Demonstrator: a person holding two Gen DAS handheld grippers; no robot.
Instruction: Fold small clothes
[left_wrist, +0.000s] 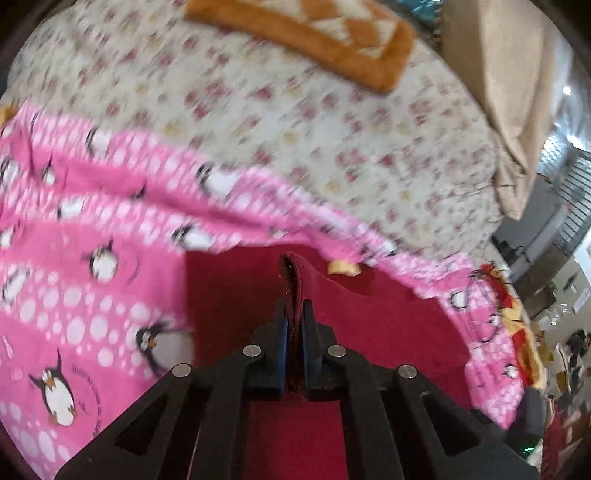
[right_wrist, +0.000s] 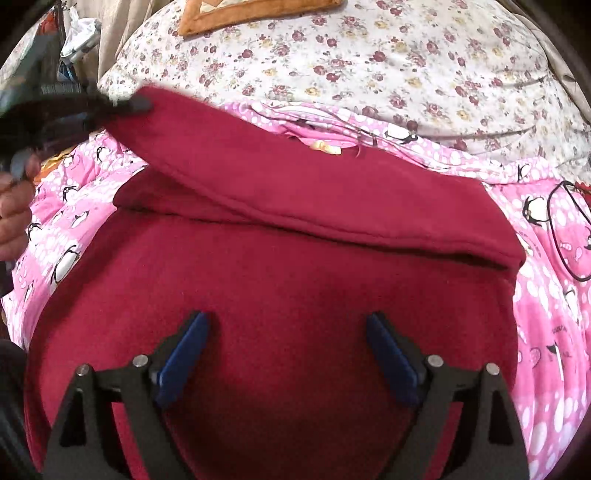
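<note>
Mid-fold here: left tongs are clamped on a lifted edge of the maroon garment lying on the pink penguin blanket. Right tongs hover spread wide, empty. Next up, probably laying that flap flat.

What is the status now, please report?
Left gripper shut on red cloth edge, lifting it. Right gripper open above cloth. Fold half made on pink penguin blanket. Nothing in the way.
</note>
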